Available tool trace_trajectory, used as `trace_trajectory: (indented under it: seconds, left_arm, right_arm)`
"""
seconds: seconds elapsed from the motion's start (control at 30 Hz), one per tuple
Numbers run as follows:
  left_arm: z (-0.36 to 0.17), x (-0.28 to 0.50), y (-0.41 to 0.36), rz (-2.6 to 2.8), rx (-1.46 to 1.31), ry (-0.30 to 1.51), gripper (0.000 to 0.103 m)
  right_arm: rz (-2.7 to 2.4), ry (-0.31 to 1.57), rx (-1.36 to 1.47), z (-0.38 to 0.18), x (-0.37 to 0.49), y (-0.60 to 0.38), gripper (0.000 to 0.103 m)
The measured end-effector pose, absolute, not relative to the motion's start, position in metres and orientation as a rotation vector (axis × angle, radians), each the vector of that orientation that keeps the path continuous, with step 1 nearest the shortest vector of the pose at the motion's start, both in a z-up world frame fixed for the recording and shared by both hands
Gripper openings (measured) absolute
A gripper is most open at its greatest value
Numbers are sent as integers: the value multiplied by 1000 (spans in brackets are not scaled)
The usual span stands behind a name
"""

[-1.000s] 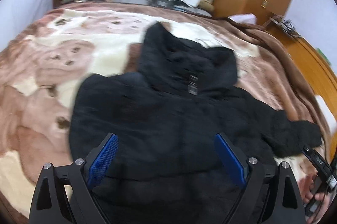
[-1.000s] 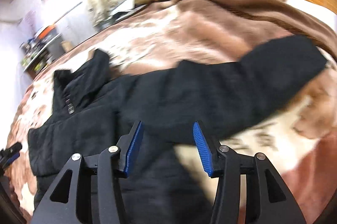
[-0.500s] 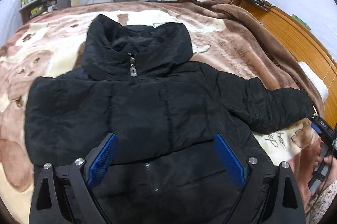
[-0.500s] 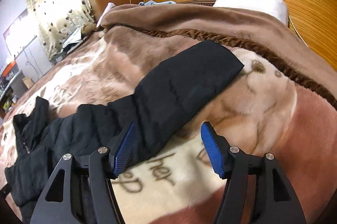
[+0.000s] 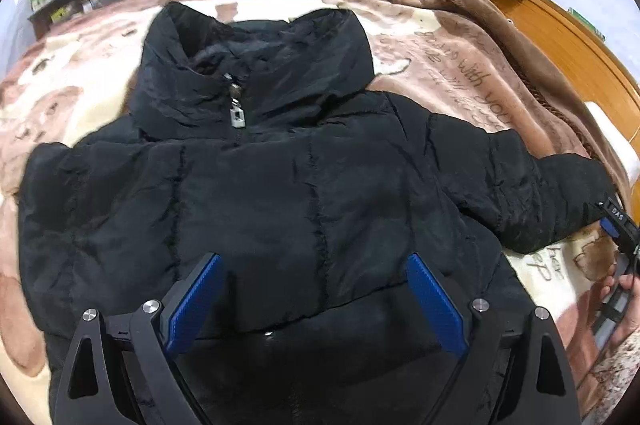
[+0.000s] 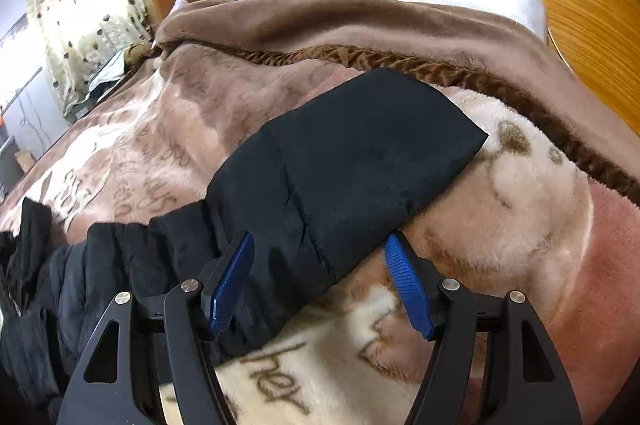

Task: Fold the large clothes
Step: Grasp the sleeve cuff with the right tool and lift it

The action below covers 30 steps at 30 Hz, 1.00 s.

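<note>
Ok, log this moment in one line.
jacket flat on blanket | left hand-held gripper open above | right hand-held gripper open at sleeve

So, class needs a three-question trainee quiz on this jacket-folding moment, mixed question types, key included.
1. True or false: the right gripper is shut on the sleeve.
2. What does the black jacket lie on?
   A. wooden floor B. patterned blanket C. bare mattress
3. Fill in: the jacket's zipper pull sits just below the ____.

Key: 1 false, its jaws stand open; 2 B, the blanket; 3 collar.
</note>
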<state>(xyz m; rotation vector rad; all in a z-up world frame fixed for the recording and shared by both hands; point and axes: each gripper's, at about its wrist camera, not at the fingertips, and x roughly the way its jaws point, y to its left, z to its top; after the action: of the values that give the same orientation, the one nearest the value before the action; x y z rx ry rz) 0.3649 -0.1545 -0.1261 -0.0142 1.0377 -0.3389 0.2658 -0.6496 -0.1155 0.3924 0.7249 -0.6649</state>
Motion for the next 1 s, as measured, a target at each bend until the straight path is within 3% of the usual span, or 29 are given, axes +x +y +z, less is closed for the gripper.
trace_trajectory:
  seconds: [0.1,0.13,0.17,0.23,0.33,0.4,1.0]
  left_arm:
    - [-125,369,-162,-328,28,1031,93]
    - [-124,369,-164,-336,36,1025,93]
    - [-123,371,-165,-341,32,1028,93]
    - [-120,374,-164,-343,1,1039,93]
    - [-113,374,-161,-341,-1,1020,93]
    - [-111,375,-155,-353,-33,1033,93]
    - [-94,367,-105,-321,-180,1026,93]
  right_arm:
    - [-675,712,375,-114,268,-651,68]
    - [-674,710,377,-114,269,-651,64]
    - [-684,710,382,-114,269,-652,58]
    - [-701,711,386,-114,270,-654,36]
    - [-714,712,378,-112,268,-655,20]
    - [-697,702,368,-107,266,-652,15]
    - [-392,560,202,-25,277,-552,8]
